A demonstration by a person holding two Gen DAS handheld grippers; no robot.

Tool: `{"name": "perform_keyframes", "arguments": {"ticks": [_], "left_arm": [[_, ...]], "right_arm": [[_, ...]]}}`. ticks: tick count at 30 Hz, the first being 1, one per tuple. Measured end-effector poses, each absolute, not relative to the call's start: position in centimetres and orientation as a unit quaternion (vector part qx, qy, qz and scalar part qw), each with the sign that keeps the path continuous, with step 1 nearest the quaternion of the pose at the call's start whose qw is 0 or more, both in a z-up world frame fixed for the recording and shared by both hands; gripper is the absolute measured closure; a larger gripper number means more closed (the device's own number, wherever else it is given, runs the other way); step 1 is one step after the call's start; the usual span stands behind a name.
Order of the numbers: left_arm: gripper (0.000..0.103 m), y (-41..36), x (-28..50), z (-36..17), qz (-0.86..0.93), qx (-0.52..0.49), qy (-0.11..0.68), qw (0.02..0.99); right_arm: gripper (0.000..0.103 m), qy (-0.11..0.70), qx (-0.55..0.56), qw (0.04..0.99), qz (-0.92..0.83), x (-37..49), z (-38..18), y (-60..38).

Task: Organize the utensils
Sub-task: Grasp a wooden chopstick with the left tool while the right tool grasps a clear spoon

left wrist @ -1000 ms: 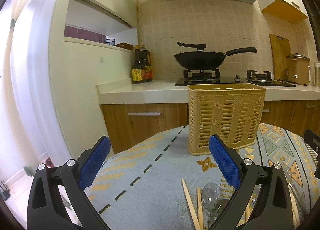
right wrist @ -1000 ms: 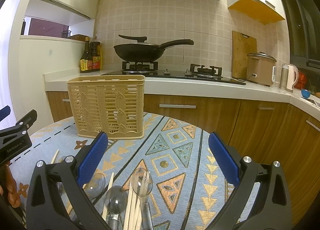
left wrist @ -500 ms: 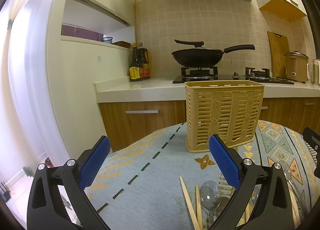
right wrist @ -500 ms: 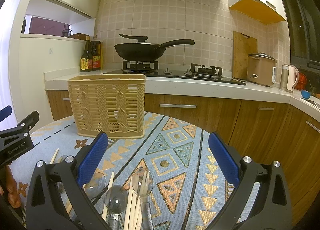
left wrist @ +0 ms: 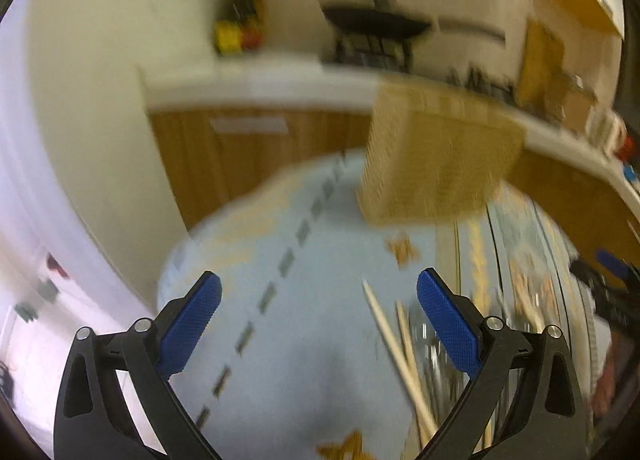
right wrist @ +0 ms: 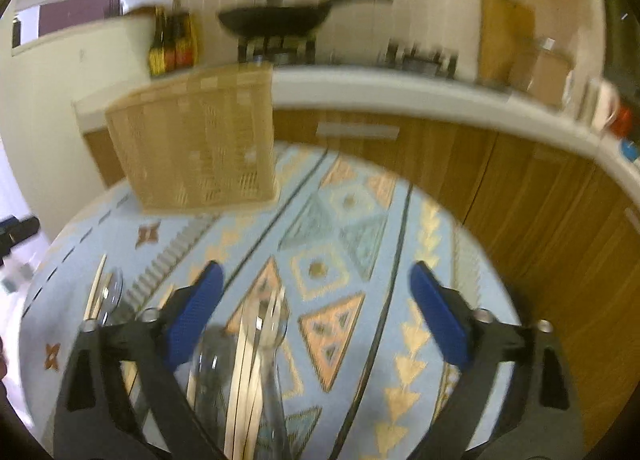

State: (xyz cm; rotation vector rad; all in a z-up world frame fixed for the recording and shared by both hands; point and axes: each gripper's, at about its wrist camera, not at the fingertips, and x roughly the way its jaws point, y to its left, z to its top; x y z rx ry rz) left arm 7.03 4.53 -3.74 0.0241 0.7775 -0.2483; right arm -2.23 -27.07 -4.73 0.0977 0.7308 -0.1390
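Though motion blurs it, the basket shows tan, slatted, upright.

Woven plastic basket on a matt patterned cloth; beside it pale wooden chopsticks, glossy clear spoons.

Both views are smeared, so the slats of the yellow basket run together and its holes cannot be made out. The chopsticks and clear spoons run off the bottom edge, partly behind a gripper finger. The bottles on the counter are too fuzzy to read.
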Motion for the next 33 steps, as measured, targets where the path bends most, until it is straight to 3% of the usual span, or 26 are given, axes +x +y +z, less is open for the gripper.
{"name": "perform_keyframes", "arguments": {"ticks": [1, 5, 10, 18, 22, 30, 33], "left_arm": [[0.017, 4.5, 7.3, -4.2, -0.128, 0.011, 0.396, 0.909], [0.031, 3.8, 7.9, -7.2, -0.185, -0.014, 0.472, 0.862], [0.053, 1.5, 8.3, -9.6, -0.180, 0.035, 0.501, 0.846], [0.063, 0.0, 7.6, -9.5, -0.165, 0.124, 0.487, 0.849], [0.074, 0.0, 7.3, -9.2, -0.175, 0.138, 0.483, 0.847], [0.075, -0.2, 7.2, -9.0, -0.181, 0.155, 0.487, 0.840], [0.095, -1.0, 6.9, -9.0, -0.181, 0.167, 0.479, 0.843]], "right_arm": [[0.035, 0.371, 0.049, 0.925, -0.061, -2.1, -5.0, -27.2], [0.048, 0.424, 0.034, 0.904, -0.033, -2.2, -5.9, -27.0], [0.066, 0.477, 0.043, 0.878, -0.007, -2.3, -6.6, -27.4], [0.071, 0.532, 0.057, 0.843, 0.050, -1.7, -8.1, -26.4], [0.079, 0.544, 0.044, 0.837, 0.045, -0.6, -8.5, -25.6], [0.094, 0.560, 0.078, 0.822, 0.068, 0.6, -8.7, -25.9], [0.094, 0.546, 0.077, 0.831, 0.067, 0.6, -8.3, -25.9]]}}
